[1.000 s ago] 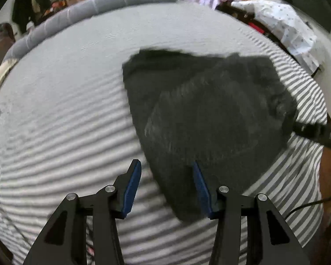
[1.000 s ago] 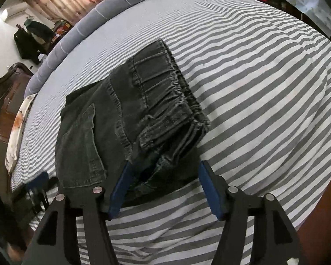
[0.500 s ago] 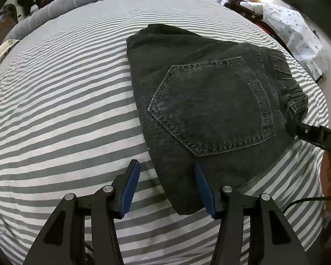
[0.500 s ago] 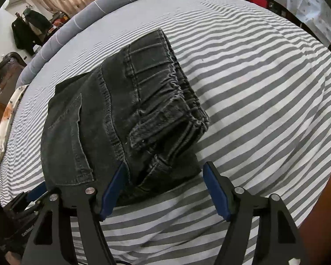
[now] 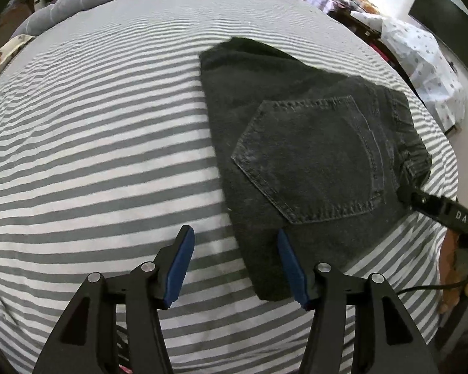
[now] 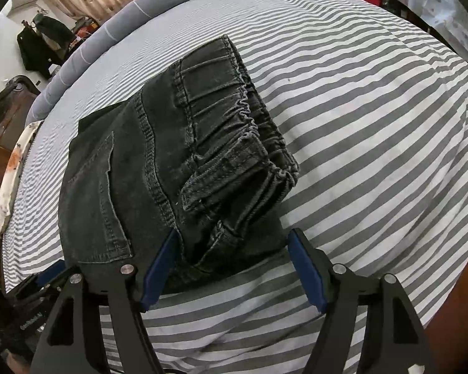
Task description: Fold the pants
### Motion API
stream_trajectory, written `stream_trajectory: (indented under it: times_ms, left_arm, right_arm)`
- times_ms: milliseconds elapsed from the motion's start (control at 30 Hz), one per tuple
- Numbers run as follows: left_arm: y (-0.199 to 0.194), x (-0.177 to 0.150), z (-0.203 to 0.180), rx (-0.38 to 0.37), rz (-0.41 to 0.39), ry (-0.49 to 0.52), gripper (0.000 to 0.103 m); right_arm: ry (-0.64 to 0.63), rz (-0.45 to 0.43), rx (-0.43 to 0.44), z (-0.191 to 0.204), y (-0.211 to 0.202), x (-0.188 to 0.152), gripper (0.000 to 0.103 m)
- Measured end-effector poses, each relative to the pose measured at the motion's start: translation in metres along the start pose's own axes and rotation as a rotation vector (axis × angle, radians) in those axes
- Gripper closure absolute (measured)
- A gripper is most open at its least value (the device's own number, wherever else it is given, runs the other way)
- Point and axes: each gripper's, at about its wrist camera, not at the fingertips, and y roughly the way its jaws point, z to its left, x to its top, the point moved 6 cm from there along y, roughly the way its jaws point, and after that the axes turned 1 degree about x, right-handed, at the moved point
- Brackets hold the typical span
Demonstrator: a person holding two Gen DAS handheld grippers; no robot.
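Dark grey denim pants lie folded into a compact stack on the striped bed, back pocket up; the right wrist view shows them too, with the elastic waistband at the near right. My left gripper is open and empty, its right finger at the stack's near corner. My right gripper is open and empty, its jaws standing either side of the waistband end. The right gripper's black finger shows at the right edge in the left wrist view.
A grey and white striped sheet covers the bed. A grey bolster lies along the far edge. A wooden headboard is at the left. Patterned cloth and furniture stand beyond the bed's right side.
Both grippers have drawn back slightly from the folded pants and stay open. The left view has shifted left, so the pants sit further right. The pants have not moved.
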Motion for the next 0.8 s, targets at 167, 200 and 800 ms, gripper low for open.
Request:
stream_trajectory:
  times_ms: [167, 200, 800]
  left_arm:
    - [0.003, 0.008, 0.014, -0.049, 0.014, -0.075, 0.046]
    - [0.004, 0.009, 0.016, -0.06, 0.018, -0.087, 0.046]
    - [0.017, 0.039, 0.015, -0.194, 0.019, -0.135, 0.043]
  right_arm:
    - [0.004, 0.005, 0.043, -0.004, 0.001, 0.004, 0.033]
    - [-0.001, 0.007, 0.048, -0.004, 0.0, 0.005, 0.033]
    - [-0.067, -0.007, 0.304, -0.006, 0.005, 0.038, 0.033]
